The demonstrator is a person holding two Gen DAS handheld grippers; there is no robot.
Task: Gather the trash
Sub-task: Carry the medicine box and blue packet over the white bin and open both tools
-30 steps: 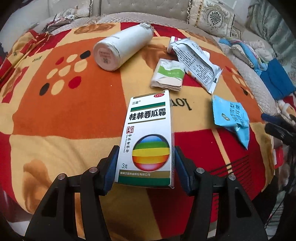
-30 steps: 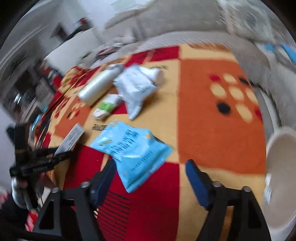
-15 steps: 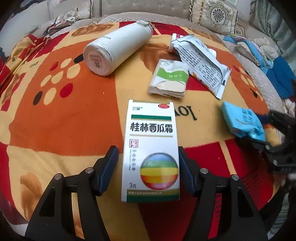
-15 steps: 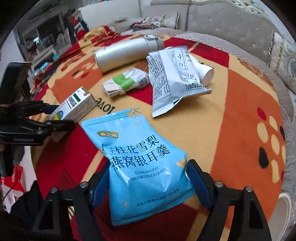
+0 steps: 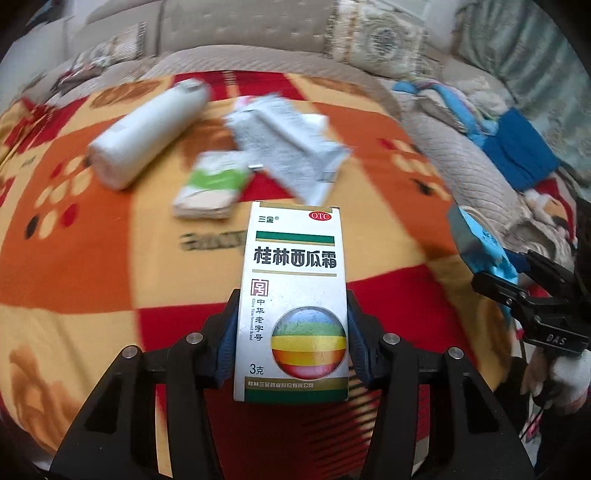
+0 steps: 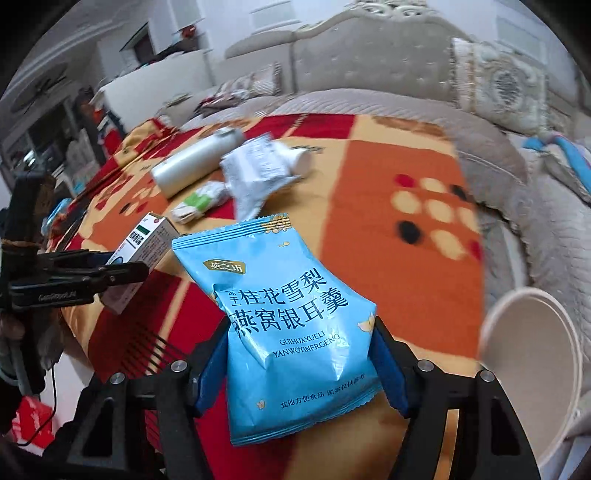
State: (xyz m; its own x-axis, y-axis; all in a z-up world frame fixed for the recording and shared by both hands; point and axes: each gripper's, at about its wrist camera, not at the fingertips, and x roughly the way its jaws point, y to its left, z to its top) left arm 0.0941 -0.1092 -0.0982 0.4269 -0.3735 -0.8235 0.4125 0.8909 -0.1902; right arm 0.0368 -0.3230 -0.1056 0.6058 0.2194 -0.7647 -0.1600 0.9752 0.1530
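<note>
My left gripper [image 5: 291, 339] is shut on a white medicine box [image 5: 293, 295] with a rainbow ball print and holds it above the blanket. My right gripper [image 6: 301, 354] is shut on a blue snack packet [image 6: 291, 321], lifted off the blanket. The box and left gripper also show in the right wrist view [image 6: 144, 251]; the blue packet shows at the right of the left wrist view [image 5: 480, 240]. A white bottle [image 5: 144, 129], a green-and-white sachet [image 5: 210, 188] and a silver wrapper [image 5: 291, 147] lie on the blanket further back.
A patterned red, orange and yellow blanket [image 5: 92, 258] covers the table. A beige bin [image 6: 532, 376] stands open at the right in the right wrist view. A sofa with cushions [image 5: 258, 33] and blue cloths [image 5: 517, 155] lies behind.
Both grippers closed on their items and lifted them: the left raised the medicine box, the right raised the blue packet off the blanket.
</note>
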